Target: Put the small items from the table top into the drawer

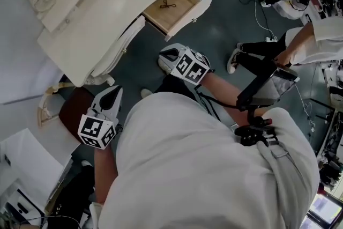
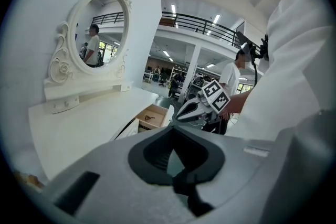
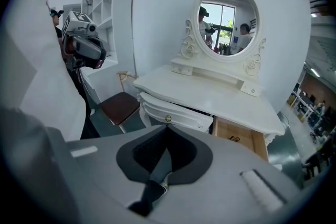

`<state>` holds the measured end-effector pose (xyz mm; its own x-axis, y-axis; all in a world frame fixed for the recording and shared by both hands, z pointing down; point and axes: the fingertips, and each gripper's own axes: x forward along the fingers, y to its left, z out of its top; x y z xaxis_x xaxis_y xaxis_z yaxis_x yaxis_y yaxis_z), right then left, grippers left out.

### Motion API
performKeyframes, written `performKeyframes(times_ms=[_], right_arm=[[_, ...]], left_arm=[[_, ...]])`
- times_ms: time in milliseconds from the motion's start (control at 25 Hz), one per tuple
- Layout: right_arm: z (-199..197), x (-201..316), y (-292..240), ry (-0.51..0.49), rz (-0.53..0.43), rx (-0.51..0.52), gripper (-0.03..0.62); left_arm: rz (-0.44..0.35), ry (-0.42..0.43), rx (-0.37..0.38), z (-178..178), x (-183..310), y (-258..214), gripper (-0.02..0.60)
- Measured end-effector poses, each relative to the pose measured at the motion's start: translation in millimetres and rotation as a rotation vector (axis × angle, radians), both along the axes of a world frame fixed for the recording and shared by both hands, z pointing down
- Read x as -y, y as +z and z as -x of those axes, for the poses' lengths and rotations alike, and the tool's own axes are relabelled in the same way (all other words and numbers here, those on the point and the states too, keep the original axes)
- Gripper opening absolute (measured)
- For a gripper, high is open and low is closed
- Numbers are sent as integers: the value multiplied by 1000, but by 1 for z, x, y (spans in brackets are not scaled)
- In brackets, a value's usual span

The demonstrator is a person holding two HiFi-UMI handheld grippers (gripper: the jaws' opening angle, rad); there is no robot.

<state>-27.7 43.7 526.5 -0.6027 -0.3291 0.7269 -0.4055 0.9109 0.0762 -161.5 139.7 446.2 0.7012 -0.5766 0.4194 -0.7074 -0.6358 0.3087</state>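
Lying in drawer [image 1: 188, 14], dark item [image 1: 168, 5], indistinct

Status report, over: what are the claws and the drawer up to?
Left claw and right claw shut, empty. Drawer open, one small dark item inside. Table top looks bare. Nothing in the way.

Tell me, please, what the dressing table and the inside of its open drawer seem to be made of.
The dressing table is likely wood painted cream-white, with a soft sheen on its smooth top. The drawer inside looks like bare, matte tan wood.
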Motion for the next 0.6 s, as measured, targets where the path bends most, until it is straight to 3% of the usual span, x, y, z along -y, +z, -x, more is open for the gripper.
performKeyframes(times_ms=[600], right_arm=[[1, -1, -1, -8, -20, -4, 0]], left_arm=[[-5, 11, -4, -3, 2, -1, 2]])
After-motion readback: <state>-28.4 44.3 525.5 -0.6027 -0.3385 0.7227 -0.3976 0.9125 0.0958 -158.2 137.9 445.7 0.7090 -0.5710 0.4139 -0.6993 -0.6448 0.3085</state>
